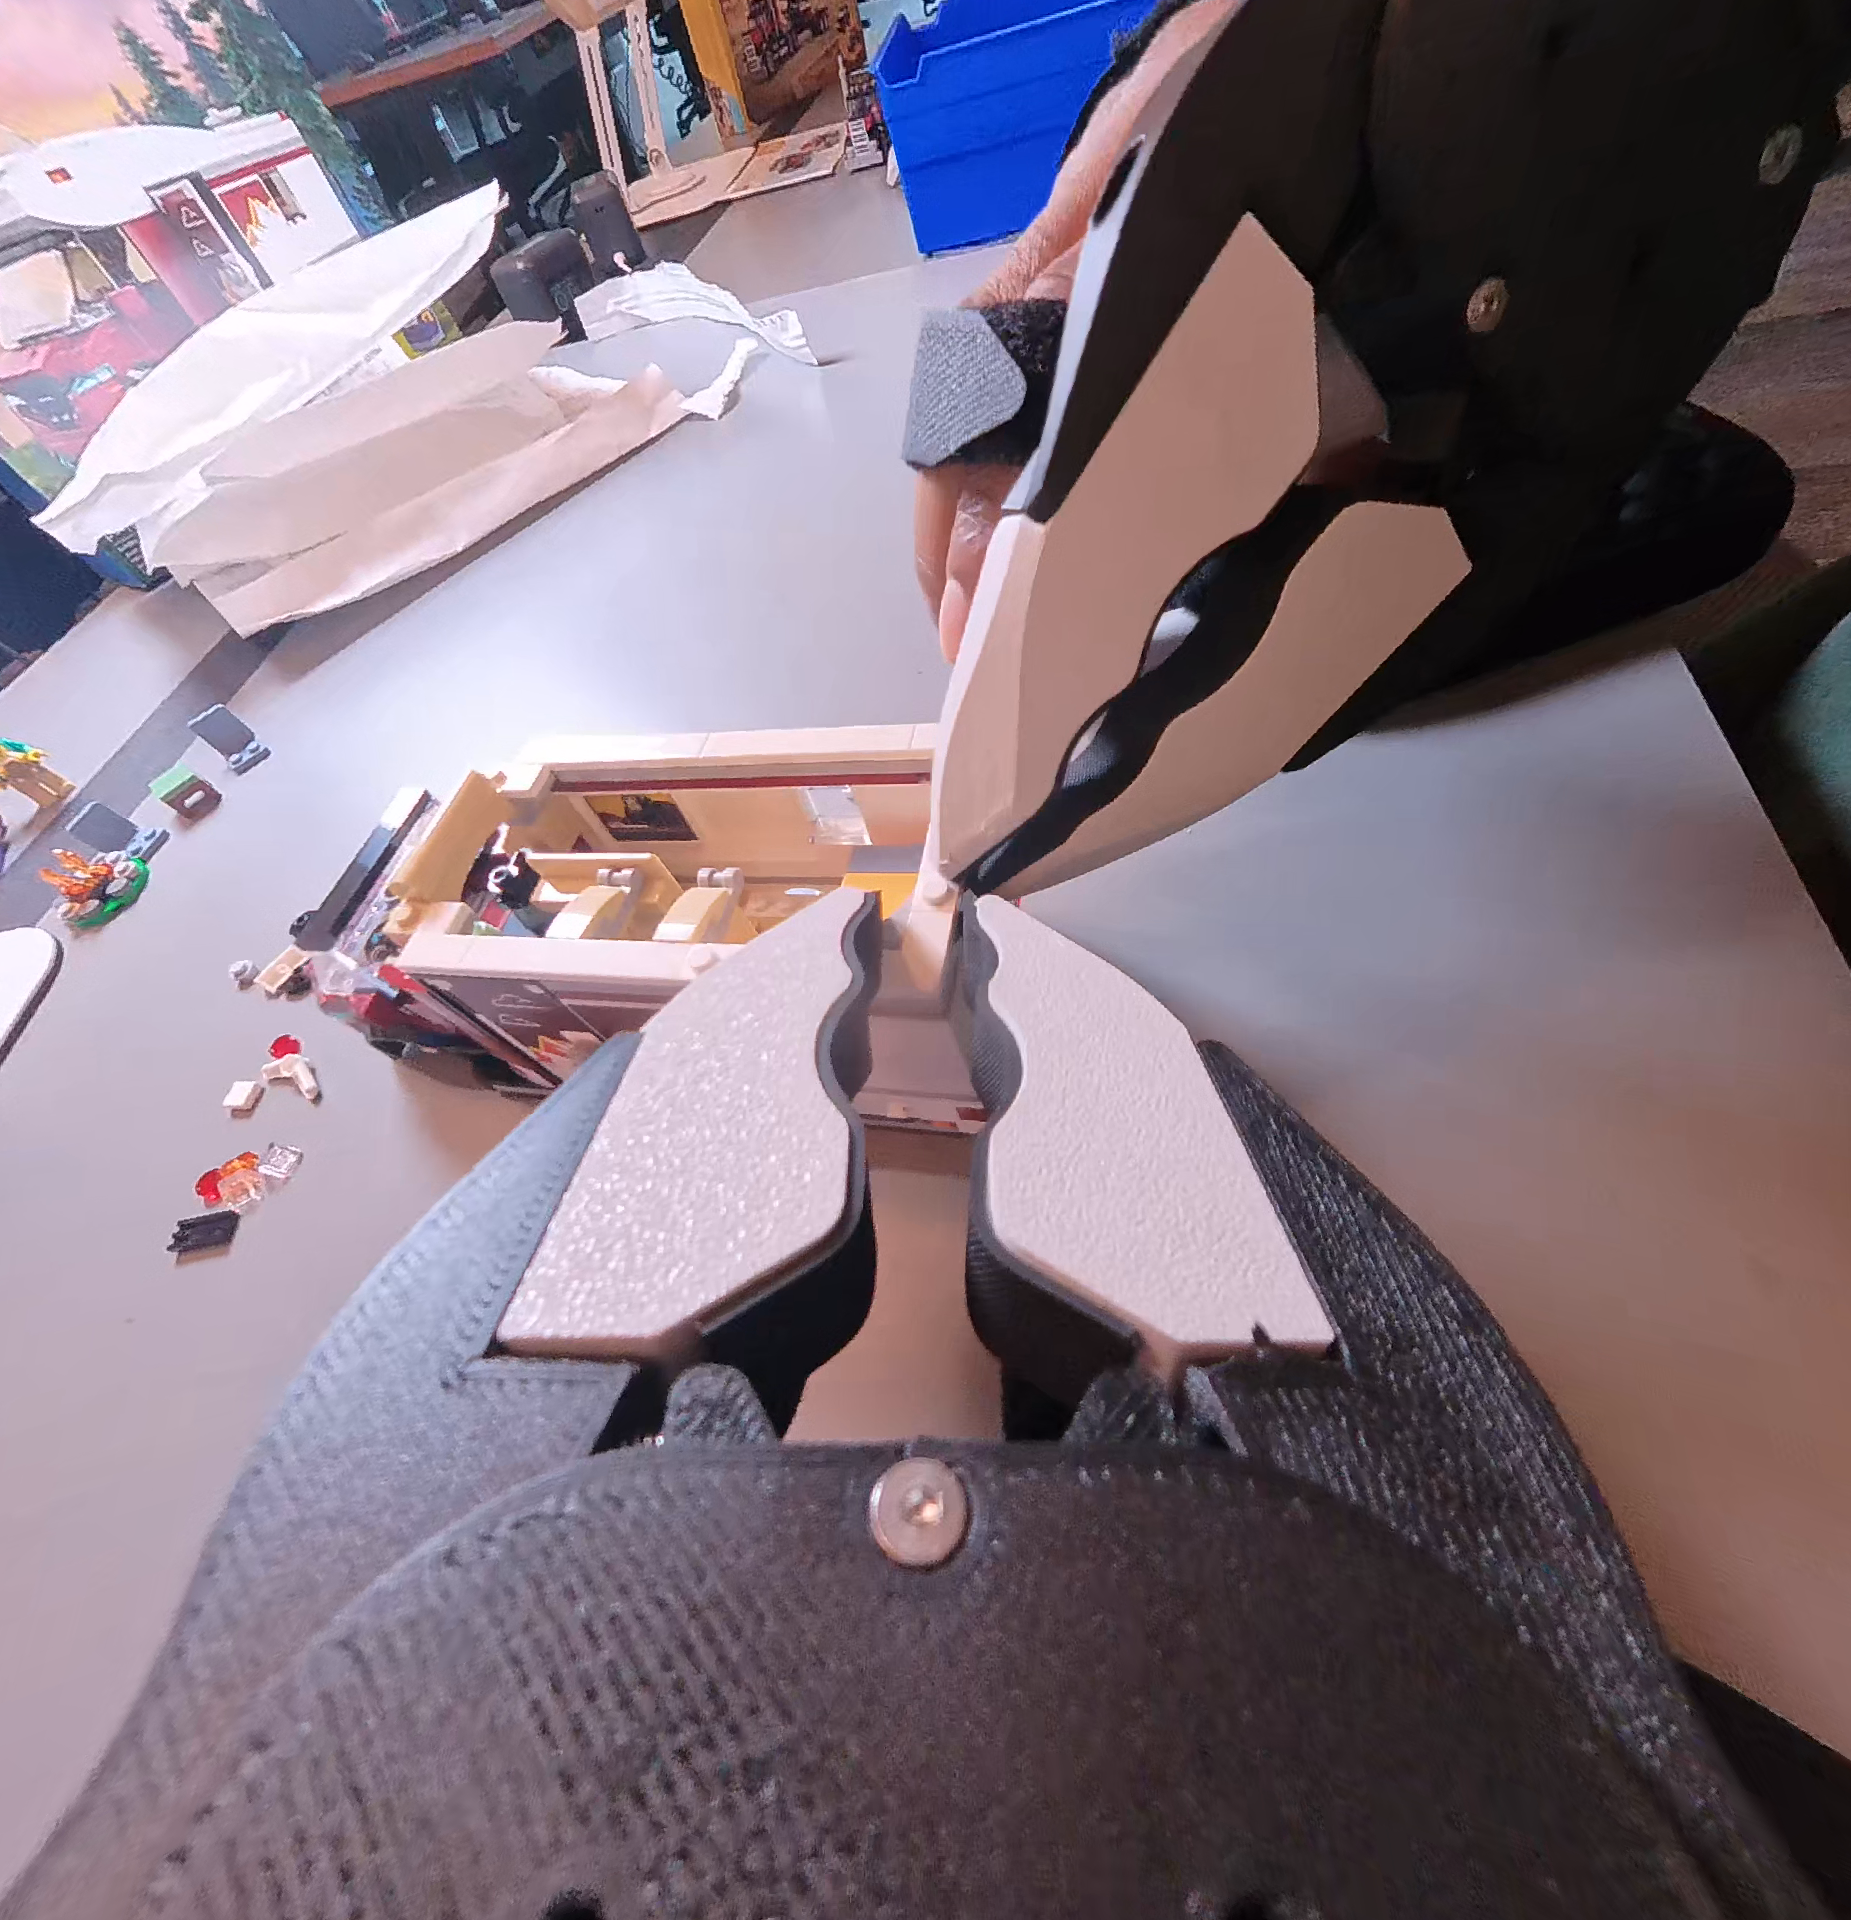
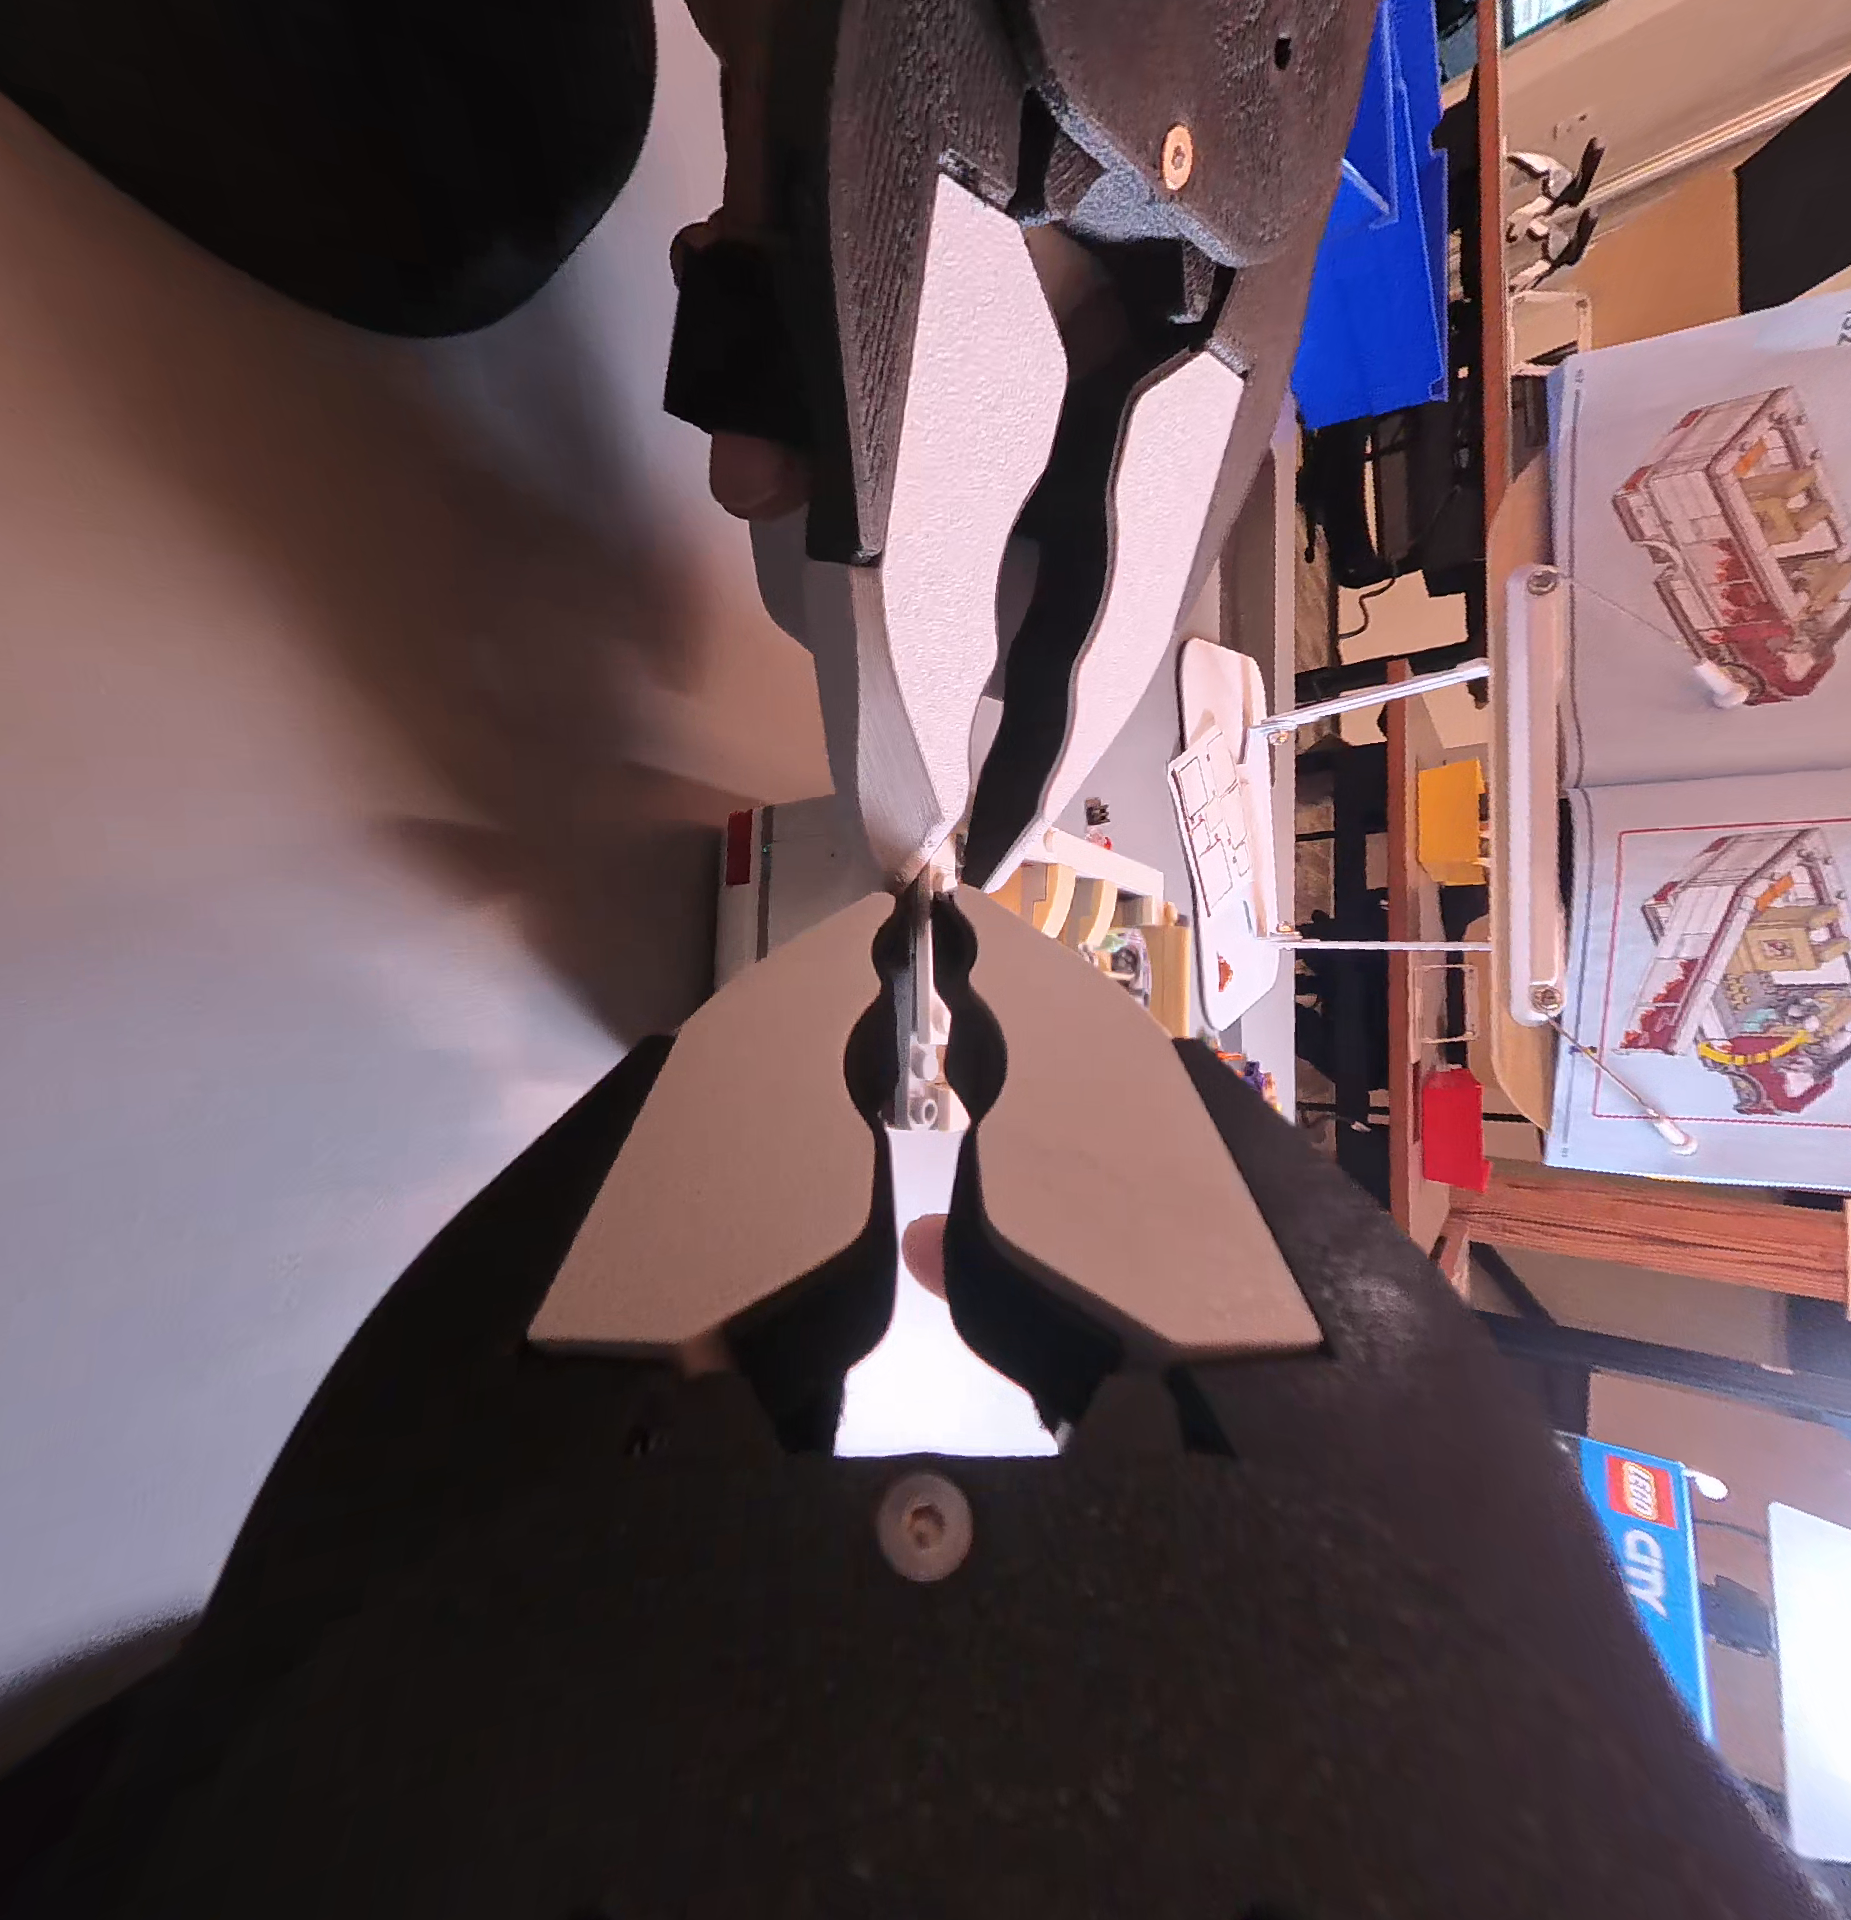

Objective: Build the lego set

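The brick camper van (image 1: 630,914) on the surface just ahead of the left tool (image 1: 916,925), which pinches its white end post, looks light but easy to break, while the right tool (image 2: 926,914) pinches a thin white-and-grey plate piece (image 2: 926,1049).

We cannot see the camper model's (image 1: 630,883) rear end behind the left gripper (image 1: 916,935). Beside the model, the loose bricks (image 1: 251,1164) are too small for us to identify.
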`<action>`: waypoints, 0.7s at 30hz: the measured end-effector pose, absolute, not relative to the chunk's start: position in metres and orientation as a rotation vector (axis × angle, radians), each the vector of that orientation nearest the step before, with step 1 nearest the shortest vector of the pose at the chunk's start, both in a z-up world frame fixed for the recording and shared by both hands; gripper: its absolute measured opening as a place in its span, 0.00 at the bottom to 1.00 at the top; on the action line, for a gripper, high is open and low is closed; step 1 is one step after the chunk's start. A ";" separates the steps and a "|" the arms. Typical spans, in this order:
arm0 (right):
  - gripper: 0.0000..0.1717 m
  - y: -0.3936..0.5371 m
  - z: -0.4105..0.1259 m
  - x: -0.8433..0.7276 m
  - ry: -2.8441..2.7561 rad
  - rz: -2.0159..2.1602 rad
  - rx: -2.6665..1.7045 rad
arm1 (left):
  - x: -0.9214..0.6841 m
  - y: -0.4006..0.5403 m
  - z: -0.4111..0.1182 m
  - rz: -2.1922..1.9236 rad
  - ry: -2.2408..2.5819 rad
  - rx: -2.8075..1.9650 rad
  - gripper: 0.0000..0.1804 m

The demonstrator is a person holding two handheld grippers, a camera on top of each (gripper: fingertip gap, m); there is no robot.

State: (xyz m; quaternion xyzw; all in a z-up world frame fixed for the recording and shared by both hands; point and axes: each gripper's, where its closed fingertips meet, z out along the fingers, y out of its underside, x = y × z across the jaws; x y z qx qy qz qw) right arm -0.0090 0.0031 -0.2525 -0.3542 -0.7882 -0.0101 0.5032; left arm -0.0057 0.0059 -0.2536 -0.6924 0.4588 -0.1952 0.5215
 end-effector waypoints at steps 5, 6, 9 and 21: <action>0.02 0.008 -0.252 -0.011 -1.880 0.037 -0.910 | -0.006 0.007 -0.253 -0.444 1.103 -1.644 0.05; 0.01 0.008 -0.251 -0.011 -1.870 0.071 -0.925 | -0.006 0.008 -0.252 -0.429 1.106 -1.640 0.05; 0.08 0.012 -0.240 -0.004 -1.837 0.201 -1.002 | -0.006 0.007 -0.252 -0.388 1.108 -1.626 0.05; 0.08 0.022 -0.254 0.005 -1.867 0.023 -0.803 | -0.004 0.008 -0.252 -0.424 1.092 -1.665 0.05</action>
